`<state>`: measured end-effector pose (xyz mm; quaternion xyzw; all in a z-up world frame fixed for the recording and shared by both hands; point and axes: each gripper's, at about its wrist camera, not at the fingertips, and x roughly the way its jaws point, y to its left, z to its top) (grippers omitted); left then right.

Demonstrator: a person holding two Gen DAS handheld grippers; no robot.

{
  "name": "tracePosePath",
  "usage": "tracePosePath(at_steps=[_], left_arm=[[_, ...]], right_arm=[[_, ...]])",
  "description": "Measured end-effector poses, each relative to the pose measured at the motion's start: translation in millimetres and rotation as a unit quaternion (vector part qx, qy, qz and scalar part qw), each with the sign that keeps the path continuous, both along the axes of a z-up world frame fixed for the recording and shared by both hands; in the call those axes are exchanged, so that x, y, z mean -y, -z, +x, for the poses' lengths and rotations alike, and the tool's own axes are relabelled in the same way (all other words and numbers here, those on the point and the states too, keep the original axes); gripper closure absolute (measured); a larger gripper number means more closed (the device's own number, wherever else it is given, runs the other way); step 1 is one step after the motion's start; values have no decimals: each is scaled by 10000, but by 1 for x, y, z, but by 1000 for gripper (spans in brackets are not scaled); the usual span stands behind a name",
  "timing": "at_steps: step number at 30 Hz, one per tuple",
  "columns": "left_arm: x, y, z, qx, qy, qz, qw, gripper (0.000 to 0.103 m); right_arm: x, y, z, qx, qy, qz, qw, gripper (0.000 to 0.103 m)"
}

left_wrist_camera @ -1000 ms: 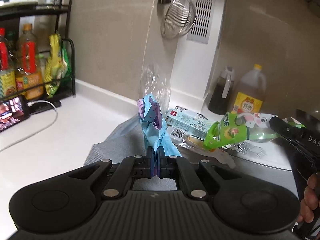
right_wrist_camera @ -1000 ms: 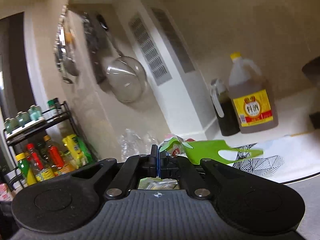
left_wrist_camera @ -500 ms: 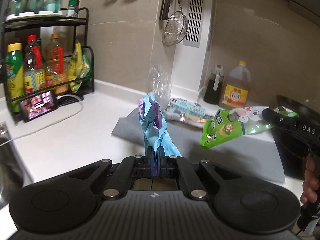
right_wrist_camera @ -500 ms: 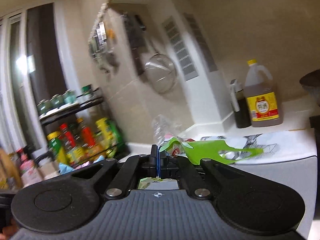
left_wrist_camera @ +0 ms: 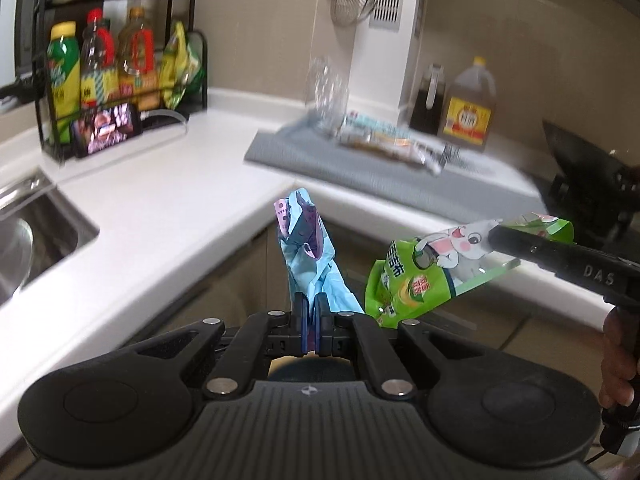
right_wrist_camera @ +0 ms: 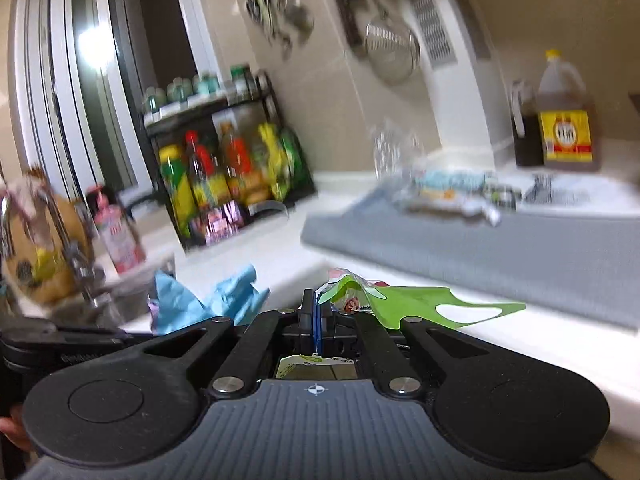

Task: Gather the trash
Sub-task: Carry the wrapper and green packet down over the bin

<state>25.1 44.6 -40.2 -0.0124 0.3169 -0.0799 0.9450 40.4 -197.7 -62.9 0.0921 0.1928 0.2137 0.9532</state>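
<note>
The left gripper [left_wrist_camera: 310,312], jaws clamped, is holding the crumpled blue-and-purple plastic wrapper [left_wrist_camera: 306,256] off the white table [left_wrist_camera: 168,216]. The right gripper [right_wrist_camera: 316,320] is pinching the green printed snack pouch [right_wrist_camera: 416,304] alongside, both clear for disposal.

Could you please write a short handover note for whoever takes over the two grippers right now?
Left gripper: shut on a crumpled blue wrapper, held off the counter's edge.
Right gripper: shut on a green snack bag, also held in the air, to the right of the blue wrapper.
Done: both pieces are lifted off the worktop.
Left: a clear plastic bag and flat wrappers lie on the grey mat near the oil bottle. No bin shows in either view, so find it, drop both pieces, then return for the rest.
</note>
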Motion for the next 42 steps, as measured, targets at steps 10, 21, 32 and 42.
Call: tracePosePath(at_steps=[10,21,32,42], left_arm=[[-3,36,-6,-505,12,140,9986,100],[-1,52,10,-862,114,107,9962,100],[2,94,45,-1508,192,161,9882,100],[18,151,78,-2306,475,516,9705,73]], right_arm=[[-14,34,-4,-509,61,-418,9978,103],[-22,46,8,-690,9,-591,9959,103],[-27,58,23,-950,-37,-639,9934,103],[-26,77,35,-1637,46,-687,9841,99]])
